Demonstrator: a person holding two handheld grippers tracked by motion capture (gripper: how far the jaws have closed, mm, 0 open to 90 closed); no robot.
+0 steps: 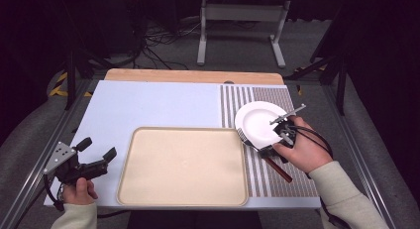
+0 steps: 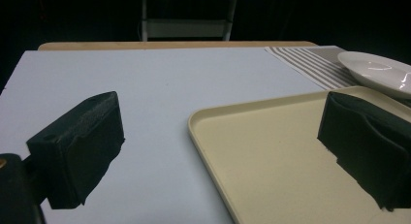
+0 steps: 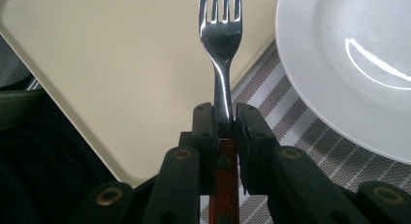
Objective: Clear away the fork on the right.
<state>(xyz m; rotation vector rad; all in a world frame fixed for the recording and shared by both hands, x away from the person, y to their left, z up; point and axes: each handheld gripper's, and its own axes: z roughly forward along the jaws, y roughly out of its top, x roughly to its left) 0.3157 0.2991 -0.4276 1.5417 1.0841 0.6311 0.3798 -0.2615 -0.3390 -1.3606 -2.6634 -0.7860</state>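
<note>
Steel tines point off over the near right corner of the cream tray (image 3: pixel 111 73), because the right gripper (image 3: pixel 224 120) has its jaws clamped on the neck of the wood-handled fork (image 3: pixel 220 35), just right of that tray and beside the white plate (image 3: pixel 349 64); it is probably lifted off the striped placemat (image 3: pixel 286 112). Left of the tray, the left gripper (image 1: pixel 96 148) waits over the bench (image 1: pixel 148 102), jaws wide apart, holding nothing.

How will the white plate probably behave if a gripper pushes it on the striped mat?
The white plate looks glazed and rigid, so it would likely slide as one piece, though the woven striped mat may add friction. It sits flat and shallow, so tipping seems unlikely. It is probably ceramic and may chip if knocked.
</note>
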